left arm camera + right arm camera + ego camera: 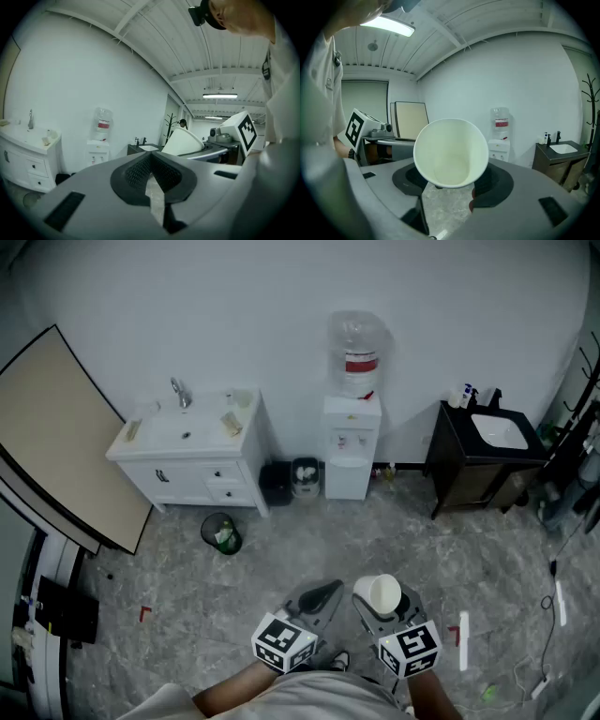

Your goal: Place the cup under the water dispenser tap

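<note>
A white paper cup lies on its side between the jaws of my right gripper, which is shut on it. In the right gripper view the cup's open mouth faces the camera. The white water dispenser with a clear bottle on top stands against the far wall, well ahead of both grippers. It is also small and distant in the right gripper view and the left gripper view. My left gripper is held beside the right one, shut and holding nothing.
A white vanity with a sink stands left of the dispenser. A black vanity is to the right. Two dark bins sit beside the dispenser, and a round bin stands on the marbled floor. A large board leans at left.
</note>
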Demonstrator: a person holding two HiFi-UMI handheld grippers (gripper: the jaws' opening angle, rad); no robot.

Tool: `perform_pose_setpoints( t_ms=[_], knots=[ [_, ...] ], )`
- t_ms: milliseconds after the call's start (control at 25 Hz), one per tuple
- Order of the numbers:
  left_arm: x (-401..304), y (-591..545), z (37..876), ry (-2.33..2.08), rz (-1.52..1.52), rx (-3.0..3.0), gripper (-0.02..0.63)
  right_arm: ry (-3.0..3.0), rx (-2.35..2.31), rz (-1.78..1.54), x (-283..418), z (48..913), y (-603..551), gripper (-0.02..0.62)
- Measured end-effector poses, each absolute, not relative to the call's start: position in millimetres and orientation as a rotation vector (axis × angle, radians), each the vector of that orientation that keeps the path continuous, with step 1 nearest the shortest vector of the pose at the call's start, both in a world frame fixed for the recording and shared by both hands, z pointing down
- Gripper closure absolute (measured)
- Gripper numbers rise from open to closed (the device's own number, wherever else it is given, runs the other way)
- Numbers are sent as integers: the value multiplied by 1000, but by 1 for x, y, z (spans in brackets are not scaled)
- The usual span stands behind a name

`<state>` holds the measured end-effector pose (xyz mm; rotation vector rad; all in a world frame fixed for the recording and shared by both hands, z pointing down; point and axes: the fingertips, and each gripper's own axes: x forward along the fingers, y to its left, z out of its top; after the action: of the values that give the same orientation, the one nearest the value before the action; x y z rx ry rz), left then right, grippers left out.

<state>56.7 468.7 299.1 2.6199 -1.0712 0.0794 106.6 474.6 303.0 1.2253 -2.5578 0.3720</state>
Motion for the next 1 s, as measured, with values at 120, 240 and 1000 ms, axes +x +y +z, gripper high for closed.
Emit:
perform_pose_setpoints(
  t_ms=[120,240,1000],
  knots=[
    [59,446,289,-1100,51,2666,601,-2576,1229,301,111,295,449,327],
    [64,435,287,-1114,37,2688,601,-2587,1228,269,116,295,437,327],
    [113,427,319,-1085,109,2655,601,-2586,1228,370,166,323,428,325]
  ],
)
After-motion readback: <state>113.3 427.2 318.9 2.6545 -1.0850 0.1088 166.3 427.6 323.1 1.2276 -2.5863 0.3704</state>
